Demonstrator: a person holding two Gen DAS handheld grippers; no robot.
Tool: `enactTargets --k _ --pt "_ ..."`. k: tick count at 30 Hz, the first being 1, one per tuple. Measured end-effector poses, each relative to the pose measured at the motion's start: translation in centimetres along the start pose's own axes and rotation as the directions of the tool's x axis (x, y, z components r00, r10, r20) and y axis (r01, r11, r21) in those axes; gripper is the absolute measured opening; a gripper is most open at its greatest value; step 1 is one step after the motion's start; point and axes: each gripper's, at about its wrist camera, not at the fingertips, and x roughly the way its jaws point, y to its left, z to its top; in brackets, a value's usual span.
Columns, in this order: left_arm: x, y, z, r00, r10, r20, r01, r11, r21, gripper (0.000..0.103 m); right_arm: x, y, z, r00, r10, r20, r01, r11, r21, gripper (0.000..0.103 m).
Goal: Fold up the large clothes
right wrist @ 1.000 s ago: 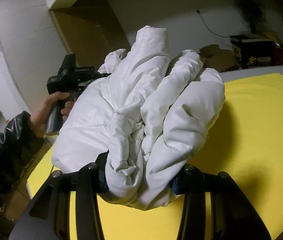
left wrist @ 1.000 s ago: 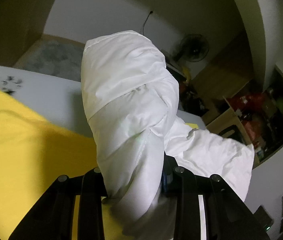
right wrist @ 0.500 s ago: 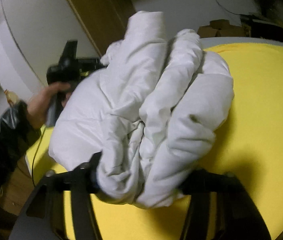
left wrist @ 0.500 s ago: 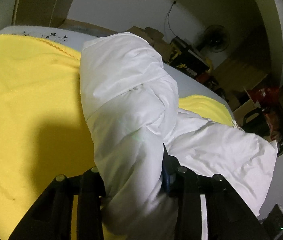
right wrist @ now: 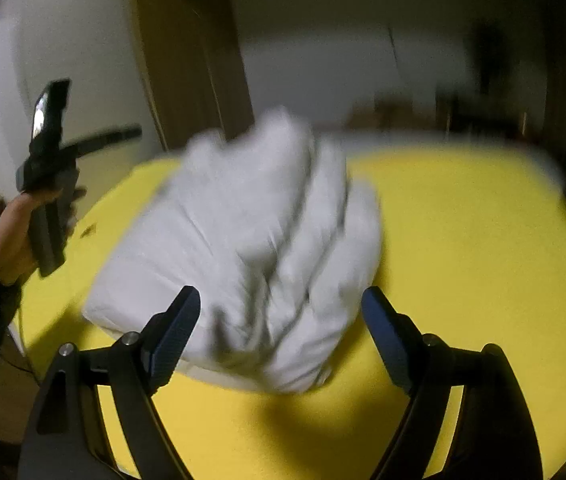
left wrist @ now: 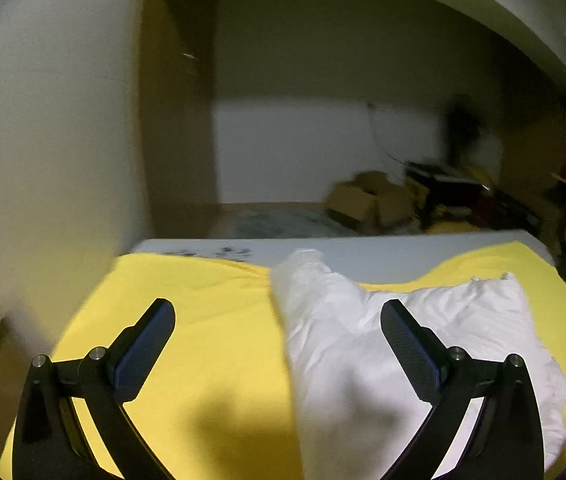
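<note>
We find both grippers have released: the left gripper (left wrist: 277, 320) and right gripper (right wrist: 281, 308) now stand spread and empty. The white padded jacket (right wrist: 243, 248), bundled, lies dropped on the yellow blanket (right wrist: 463, 240); that fold looks complete. Beyond the bed's far edge we note cardboard boxes (left wrist: 367, 200) and clutter.

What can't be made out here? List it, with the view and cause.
- White puffer jacket, right wrist view: motion blur hides how neatly it is folded.
- Same jacket, left wrist view: right gripper finger covers part; frame edge crops the near end.
- Floor clutter, left wrist view: blurred, dim, unidentifiable.
</note>
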Motion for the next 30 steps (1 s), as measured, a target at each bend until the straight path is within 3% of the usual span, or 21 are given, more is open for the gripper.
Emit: enactTargets --k 1,4,9,13,17,23,30 --pt "-1.6 -0.1 -0.3 0.999 0.033 0.001 -0.033 0.999 -0.008 0.103 -1.3 0.5 0.3 1.0 -0.007 0.028 0.008 1.0 -0.016 0.101" --pt "-7.2 -0.7 -2.3 0.986 0.165 -0.011 -0.165 0.985 -0.047 0.103 -4.6 2.3 1.0 0.994 0.022 0.108 -0.022 1.0 -0.007 0.103" --pt "-15.2 -1.3 -6.5 0.988 0.151 -0.028 -0.153 0.986 -0.073 0.103 -4.5 3.5 0.0 0.997 0.053 0.063 -0.054 0.999 0.007 0.103" --pt "-19.6 -1.2 -9.5 0.978 0.192 -0.077 -0.198 0.977 -0.08 0.103 -5.5 4.3 -2.4 0.999 0.026 0.034 -0.026 1.0 -0.003 0.103" --pt "-22.3 -2.0 -11.3 0.954 0.257 -0.153 -0.27 0.961 -0.065 0.103 -8.0 5.6 -3.4 0.998 -0.063 0.022 0.064 0.996 -0.055 0.103" --pt "-26.1 -2.5 -12.3 0.957 0.275 -0.092 -0.282 0.956 -0.08 0.103 -12.1 6.6 -4.1 0.988 -0.126 0.086 0.132 0.989 -0.066 0.103" --pt "-26.8 -4.0 -12.6 0.967 0.237 -0.095 -0.243 0.969 -0.047 0.103 -13.7 7.7 -4.6 0.982 -0.166 0.094 0.176 0.978 -0.108 0.103"
